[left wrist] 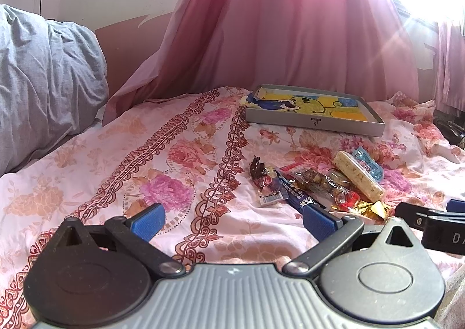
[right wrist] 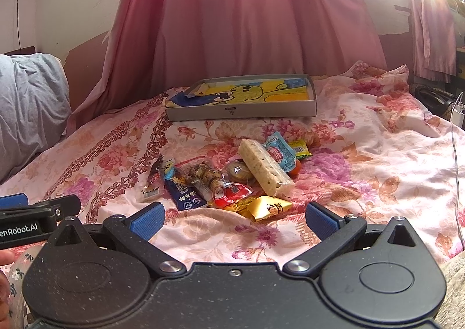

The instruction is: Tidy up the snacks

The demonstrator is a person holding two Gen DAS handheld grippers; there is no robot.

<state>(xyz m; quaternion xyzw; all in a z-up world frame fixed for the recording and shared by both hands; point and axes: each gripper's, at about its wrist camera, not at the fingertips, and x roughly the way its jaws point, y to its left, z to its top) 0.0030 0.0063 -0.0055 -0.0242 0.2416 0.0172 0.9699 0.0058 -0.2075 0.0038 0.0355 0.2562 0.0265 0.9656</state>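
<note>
Snacks (right wrist: 229, 177) lie heaped on the floral bedspread (right wrist: 363, 172), just short of the shallow grey box (right wrist: 241, 112) that probably awaits them. Left gripper (left wrist: 232, 217) and right gripper (right wrist: 234, 218) hover nearby, jaws spread wide and empty, seemingly ready for a first pick

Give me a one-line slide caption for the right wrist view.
Open right gripper faces a pile of wrapped snacks on a floral bedspread, a shallow grey box beyond.

Right gripper (right wrist: 234, 220) open, empty, near snack pile (right wrist: 229, 176) on floral bedspread (right wrist: 363, 154); grey tray (right wrist: 241, 112) beyond.
</note>
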